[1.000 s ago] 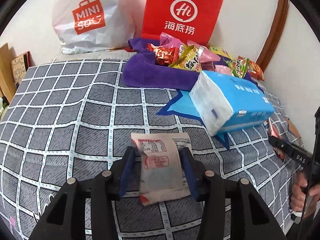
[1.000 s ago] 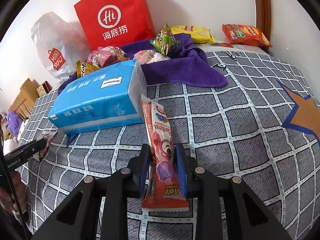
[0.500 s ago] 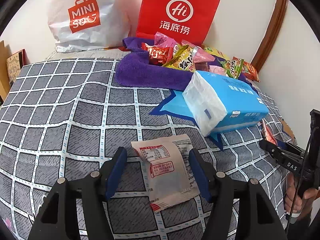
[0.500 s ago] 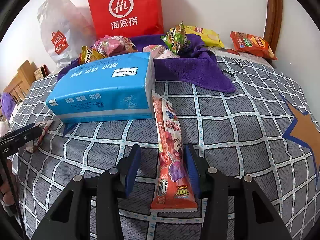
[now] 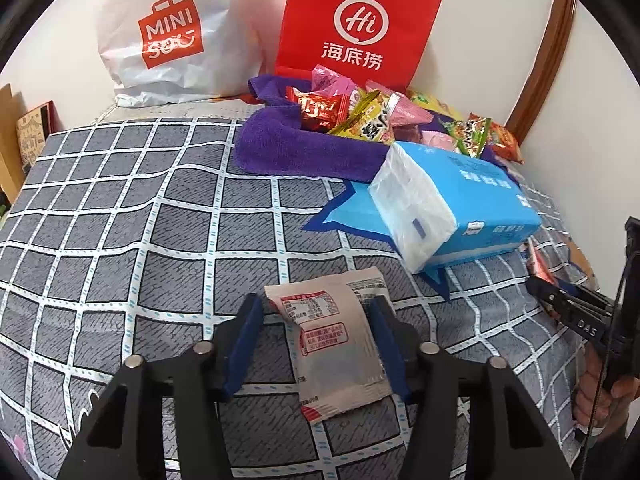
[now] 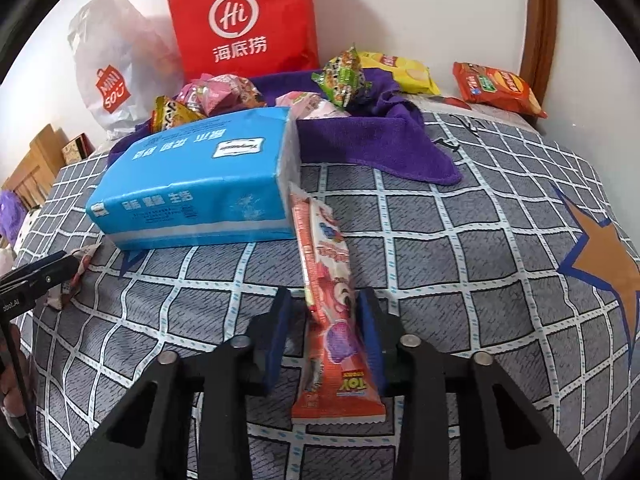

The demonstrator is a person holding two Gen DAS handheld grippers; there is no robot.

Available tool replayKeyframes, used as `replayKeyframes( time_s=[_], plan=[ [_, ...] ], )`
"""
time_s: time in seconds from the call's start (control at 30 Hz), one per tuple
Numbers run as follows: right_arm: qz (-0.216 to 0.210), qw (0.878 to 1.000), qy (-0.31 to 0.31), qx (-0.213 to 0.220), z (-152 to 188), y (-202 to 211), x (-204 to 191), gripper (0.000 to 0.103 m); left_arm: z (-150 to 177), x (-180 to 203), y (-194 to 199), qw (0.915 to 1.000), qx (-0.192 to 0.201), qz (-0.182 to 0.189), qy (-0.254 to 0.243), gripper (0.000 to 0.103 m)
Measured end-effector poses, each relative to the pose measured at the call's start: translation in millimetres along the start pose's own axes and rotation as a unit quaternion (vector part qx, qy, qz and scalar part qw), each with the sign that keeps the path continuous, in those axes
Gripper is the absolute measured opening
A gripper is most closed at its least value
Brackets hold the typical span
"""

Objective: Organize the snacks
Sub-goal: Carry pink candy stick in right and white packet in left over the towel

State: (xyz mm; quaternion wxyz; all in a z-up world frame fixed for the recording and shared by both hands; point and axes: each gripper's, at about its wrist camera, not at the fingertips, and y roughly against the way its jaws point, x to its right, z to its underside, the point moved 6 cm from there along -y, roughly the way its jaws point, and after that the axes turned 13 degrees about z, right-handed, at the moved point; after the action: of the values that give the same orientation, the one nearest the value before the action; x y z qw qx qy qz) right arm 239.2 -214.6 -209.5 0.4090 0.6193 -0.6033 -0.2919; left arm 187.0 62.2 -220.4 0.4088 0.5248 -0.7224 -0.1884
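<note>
A pale snack packet (image 5: 332, 340) with a red label lies flat on the checked bedspread (image 5: 120, 220). It sits between the fingers of my left gripper (image 5: 316, 304). The jaws are closing; the right pad touches the packet's edge and a gap shows at the left pad. A long red stick snack (image 6: 332, 308) lies between the fingers of my right gripper (image 6: 325, 294). Those jaws are closing too, with a gap on the left side. More snacks (image 5: 360, 116) are piled on a purple towel (image 5: 304, 148).
A blue tissue pack (image 6: 200, 188) lies mid-bed between the two grippers. A red paper bag (image 5: 356, 28) and a white plastic bag (image 5: 172, 40) lean on the back wall. Yellow (image 6: 400, 72) and orange (image 6: 496, 88) chip bags lie at the far right. Wooden boxes (image 6: 36, 168) stand left.
Both grippers, shut on their snacks a second ago, let go and spread wide, then narrowed again. The packet and the stick stay flat on the bedspread.
</note>
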Motion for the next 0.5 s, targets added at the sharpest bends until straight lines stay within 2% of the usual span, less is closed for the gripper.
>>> replayKeyframes(
  time_s=[0.13,0.37,0.5],
  plan=[
    [-0.003,1.000,-0.017,-0.002,-1,-1,6,0.023,0,-1,2,1.0000,0.004,0.004,0.004,0.039],
    [0.014,1.000,-0.025,-0.007,0,4,11,0.020,6,9,17,0.9999,-0.004,-0.009,-0.010,0.033],
    [-0.001,0.999,-0.042,0.007,-6,23,20,0.020,3,14,29,0.9998,0.003,-0.013,-0.016,0.033]
  ],
)
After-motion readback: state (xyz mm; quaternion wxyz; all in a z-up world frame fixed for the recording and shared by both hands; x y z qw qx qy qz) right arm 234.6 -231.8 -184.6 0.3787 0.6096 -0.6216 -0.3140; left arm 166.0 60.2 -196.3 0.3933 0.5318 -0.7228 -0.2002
